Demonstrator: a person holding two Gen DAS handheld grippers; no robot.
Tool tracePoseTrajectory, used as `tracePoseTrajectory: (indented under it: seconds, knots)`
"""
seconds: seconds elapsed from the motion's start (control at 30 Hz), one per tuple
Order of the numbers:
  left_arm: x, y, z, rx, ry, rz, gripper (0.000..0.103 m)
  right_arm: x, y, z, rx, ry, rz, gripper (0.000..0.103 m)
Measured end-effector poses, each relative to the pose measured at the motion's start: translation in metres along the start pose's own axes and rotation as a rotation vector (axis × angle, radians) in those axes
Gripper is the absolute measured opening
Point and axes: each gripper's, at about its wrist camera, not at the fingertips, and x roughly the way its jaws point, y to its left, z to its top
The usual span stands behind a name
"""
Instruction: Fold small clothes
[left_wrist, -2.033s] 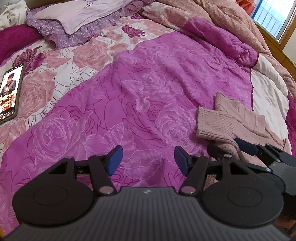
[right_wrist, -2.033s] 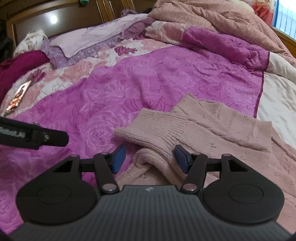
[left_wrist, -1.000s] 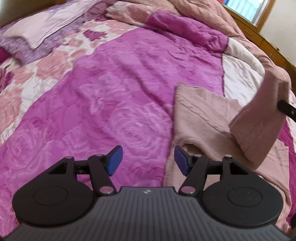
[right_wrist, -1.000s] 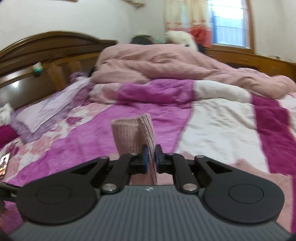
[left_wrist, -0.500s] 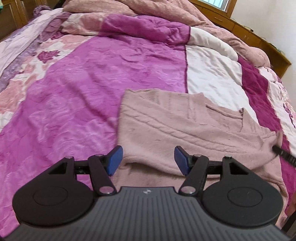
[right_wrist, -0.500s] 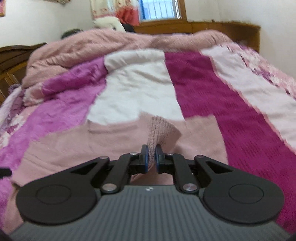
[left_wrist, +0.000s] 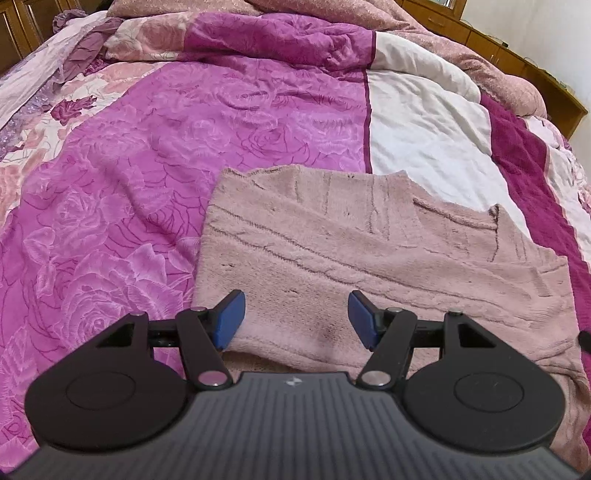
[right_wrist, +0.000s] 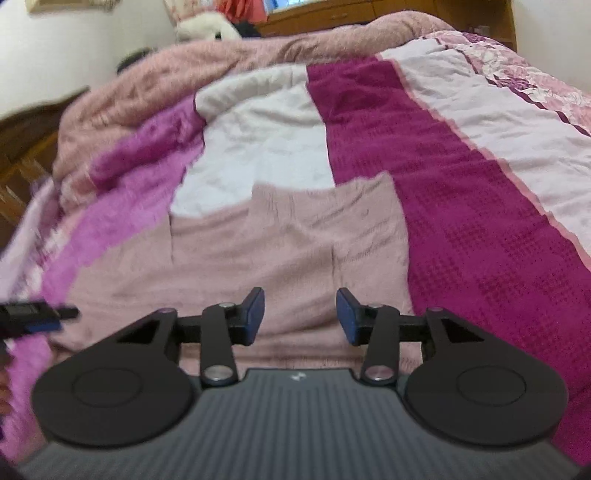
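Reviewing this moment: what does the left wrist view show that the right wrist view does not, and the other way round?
Only the left wrist view shows the rose-patterned pink quilt stretching left of the sweater, and the left gripper open over the sweater's near edge. Only the right wrist view shows the white plush toy beyond the bed, the open right gripper, whose jaws have just been opening with nothing pinched between them, and the other gripper's tip at the left edge. Both show the pink knit sweater lying on the bed and the white quilt panel behind it.

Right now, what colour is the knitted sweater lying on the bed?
Dusty pink; the sweater shows best in the left wrist view.
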Motion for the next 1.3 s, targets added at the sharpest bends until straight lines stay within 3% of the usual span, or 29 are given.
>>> tracePoseTrajectory:
  seconds: [0.13, 0.33, 0.57, 0.63, 0.87, 0.93, 1.0, 1.07, 1.17, 1.3]
  knots:
    - [0.005, -0.003, -0.002, -0.001, 0.002, 0.009, 0.069, 0.017, -0.005, 0.012, -0.011, -0.016, -0.001, 0.046]
    - [0.005, -0.009, -0.007, 0.033, -0.004, 0.018, 0.069, 0.060, -0.007, 0.006, -0.027, 0.063, -0.052, 0.047]
    - [0.003, -0.009, -0.007, 0.046, -0.030, 0.005, 0.069, 0.055, 0.003, -0.006, -0.111, 0.014, 0.001, 0.046]
    - [0.002, -0.009, -0.008, 0.036, -0.035, 0.000, 0.069, 0.054, 0.002, -0.005, -0.098, 0.016, 0.029, 0.041]
    - [0.005, -0.010, -0.008, 0.031, -0.031, 0.005, 0.069, 0.060, -0.003, -0.006, -0.047, 0.013, 0.019, 0.042]
    - [0.006, -0.010, -0.009, 0.029, -0.031, 0.006, 0.069, 0.064, -0.002, -0.006, -0.047, 0.011, 0.018, 0.037]
    - [0.004, -0.011, -0.010, 0.028, -0.047, -0.003, 0.069, 0.062, 0.003, -0.006, -0.081, 0.008, 0.027, 0.016]
    - [-0.001, -0.011, -0.009, 0.031, -0.087, -0.039, 0.069, 0.054, 0.010, 0.001, -0.073, 0.012, 0.046, 0.015]
    - [-0.005, -0.011, -0.007, 0.035, -0.141, -0.079, 0.069, 0.029, 0.024, 0.016, -0.095, -0.069, 0.093, 0.014]
    - [0.000, -0.011, 0.000, 0.027, -0.189, -0.084, 0.069, 0.010, 0.036, 0.032, -0.166, -0.207, 0.005, 0.014]
